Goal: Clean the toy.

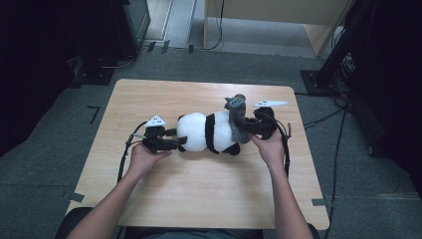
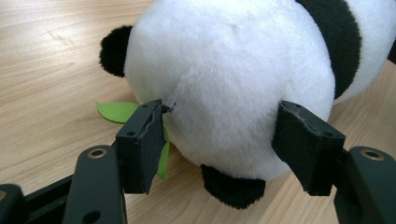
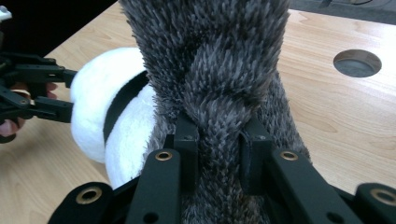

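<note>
A black-and-white plush panda [image 1: 206,132] lies on its side at the middle of a light wooden table [image 1: 199,194], its long axis running across the table from left to right. The rounded white end points toward the left gripper [image 1: 175,140], whose tongs are spread around that end; in the left gripper view one pad [image 2: 140,140] touches the fur and the other stands just beside it. A green felt leaf [image 2: 116,112] lies under the toy. At the other end, the right gripper [image 3: 217,154] pinches a grey shaggy plush toy [image 1: 238,119] resting against the panda, rising upright from the tongs.
</note>
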The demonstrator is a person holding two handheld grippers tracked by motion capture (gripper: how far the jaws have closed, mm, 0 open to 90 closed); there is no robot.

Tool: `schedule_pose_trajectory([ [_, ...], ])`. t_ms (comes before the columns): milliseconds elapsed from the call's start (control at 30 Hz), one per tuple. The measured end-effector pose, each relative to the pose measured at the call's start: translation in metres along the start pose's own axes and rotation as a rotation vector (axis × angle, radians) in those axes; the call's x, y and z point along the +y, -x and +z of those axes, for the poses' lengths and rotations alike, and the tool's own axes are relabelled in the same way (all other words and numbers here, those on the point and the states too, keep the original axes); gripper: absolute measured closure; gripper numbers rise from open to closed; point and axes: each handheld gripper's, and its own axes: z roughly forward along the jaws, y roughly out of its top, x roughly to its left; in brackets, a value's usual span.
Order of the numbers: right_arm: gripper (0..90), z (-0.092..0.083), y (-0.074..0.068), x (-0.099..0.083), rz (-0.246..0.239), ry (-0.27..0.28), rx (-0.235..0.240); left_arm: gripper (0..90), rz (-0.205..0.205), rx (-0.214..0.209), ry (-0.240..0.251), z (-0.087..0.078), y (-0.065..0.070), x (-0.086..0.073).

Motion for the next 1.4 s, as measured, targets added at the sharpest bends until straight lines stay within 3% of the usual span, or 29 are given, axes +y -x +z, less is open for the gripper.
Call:
schedule_pose_trajectory([
  [167, 70.7, 0.005, 0.006, -0.004, 0.027, -0.011, 0.032, 34.4, 0.007, 0.001, 0.001, 0.001, 0.000, 0.000],
  [267, 69.3, 0.006, 0.006, -0.009, -0.029, 0.008, 0.035, 34.5, 0.010, 0.001, 0.001, 0.001, 0.000, 0.000],
  [400, 71.4, 0.005, 0.009, -0.010, -0.030, 0.008, 0.047, 34.5, 0.010, -0.002, 0.008, 0.001, 0.000, 0.000],
  [567, 75.3, 0.005, 0.018, -0.015, 0.021, 0.005, 0.029, 34.6, 0.009, -0.008, 0.012, 0.001, 0.001, 0.001],
  [833, 77.1, 0.014, 0.037, -0.030, 0.080, -0.068, -0.004, 35.2, 0.012, -0.009, 0.004, 0.002, 0.000, 0.001],
  [933, 77.5, 0.024, 0.041, -0.038, 0.093, -0.134, -0.004, 35.1, -0.001, -0.019, -0.005, 0.002, -0.002, 0.000],
  [1067, 77.9, 0.039, 0.034, -0.044, 0.051, -0.227, -0.019, 35.0, -0.002, -0.025, -0.007, 0.002, -0.004, -0.001],
  [1267, 77.6, 0.038, 0.043, -0.046, 0.086, -0.214, 0.000, 41.1, -0.041, -0.054, -0.016, 0.001, -0.003, -0.001],
  [1400, 78.2, 0.023, 0.048, -0.041, 0.127, -0.161, -0.008, 43.6, -0.028, -0.048, -0.022, 0.000, -0.001, 0.000],
])
